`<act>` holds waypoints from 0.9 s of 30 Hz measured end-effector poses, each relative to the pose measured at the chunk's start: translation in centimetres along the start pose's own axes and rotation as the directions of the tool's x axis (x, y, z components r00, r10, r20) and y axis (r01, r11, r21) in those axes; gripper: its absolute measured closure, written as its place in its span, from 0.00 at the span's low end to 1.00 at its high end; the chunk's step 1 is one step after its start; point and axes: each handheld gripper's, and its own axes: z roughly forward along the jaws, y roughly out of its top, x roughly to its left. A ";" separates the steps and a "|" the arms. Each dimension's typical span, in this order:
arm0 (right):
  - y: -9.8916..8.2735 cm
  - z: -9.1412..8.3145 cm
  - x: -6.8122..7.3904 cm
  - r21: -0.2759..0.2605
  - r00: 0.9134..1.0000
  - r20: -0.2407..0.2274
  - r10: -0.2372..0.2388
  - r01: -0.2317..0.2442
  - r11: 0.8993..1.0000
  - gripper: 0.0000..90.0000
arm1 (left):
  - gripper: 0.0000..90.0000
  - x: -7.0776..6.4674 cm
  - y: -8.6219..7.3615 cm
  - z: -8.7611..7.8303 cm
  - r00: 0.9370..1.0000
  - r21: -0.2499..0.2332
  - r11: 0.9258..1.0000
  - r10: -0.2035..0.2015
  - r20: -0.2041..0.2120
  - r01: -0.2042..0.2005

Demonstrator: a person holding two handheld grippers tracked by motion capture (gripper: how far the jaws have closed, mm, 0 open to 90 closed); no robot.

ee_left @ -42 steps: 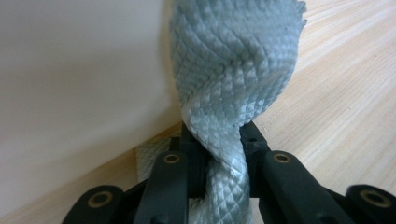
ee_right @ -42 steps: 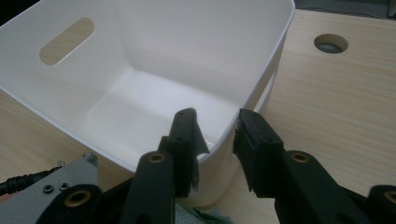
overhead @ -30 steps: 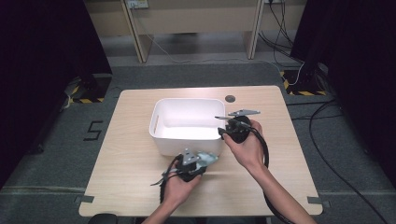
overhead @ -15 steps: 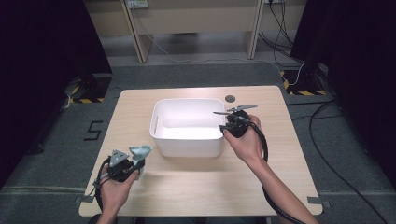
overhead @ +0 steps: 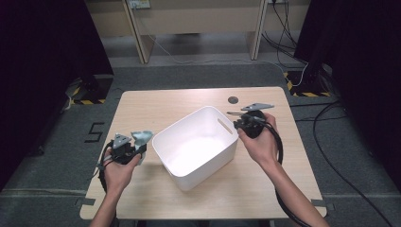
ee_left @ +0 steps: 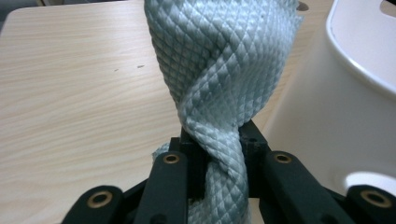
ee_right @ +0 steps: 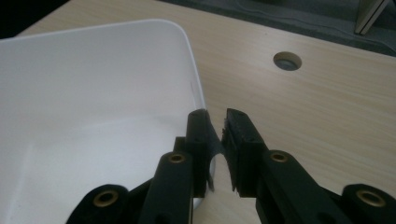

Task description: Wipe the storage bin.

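Left gripper (ee_left: 217,154): jaws closed all the way on a twisted neck of the cloth; held low over the left part of the bench, just beside the bin.
Cloth (ee_left: 219,70): pale blue-grey, quilted weave; pinched between the left pads and standing up past the fingertips as a loose bunch; clear of the bench top and outside the bin in the high view (overhead: 142,137).
Right gripper (ee_right: 217,126): jaws just closing and now narrow, with the thin rim of the bin between the pads; a sliver of gap left on one side, so judged a light clamp rather than a hard one.
Bin (overhead: 208,165): white, open-topped, with a slot handle in the wall on the right gripper's side; set askew to the bench edges at mid-bench; nothing seen inside.
Bench (overhead: 156,104): light wood; round cable hole (overhead: 232,100) behind the right gripper.
Step in hand: bin steadied by its rim on the right while the cloth is carried on the left; judged a set-up either for dropping the cloth in or for wiping the bin.
Next move: lift of the cloth above the near rim, then travel over the opening; firm hold on the rim needed throughout, to stop the light bin sliding or tipping.
Risk: trailing cloth catching the rim and dragging the bin.
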 end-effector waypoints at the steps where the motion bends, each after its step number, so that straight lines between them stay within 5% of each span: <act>1: -0.1 -0.6 -0.2 -0.003 1.000 0.003 0.000 0.000 1.000 0.93 | 0.85 0.1 0.1 0.3 1.000 -0.002 1.000 -0.002 -0.005 0.002; 4: -1.0 -1.8 -0.7 0.030 1.000 0.009 -0.011 0.011 1.000 1.00 | 0.85 0.2 0.3 0.8 1.000 -0.004 1.000 -0.001 -0.002 0.001; 12: -4.0 -1.3 0.2 0.111 0.998 -0.066 0.006 0.001 0.994 1.00 | 0.85 -0.4 0.4 1.0 0.999 0.009 0.999 0.033 0.024 -0.033; 27: -2.9 0.6 4.2 0.112 0.990 -0.125 -0.058 0.072 0.991 1.00 | 0.86 -2.4 0.2 0.7 0.990 -0.005 0.999 0.054 0.128 -0.054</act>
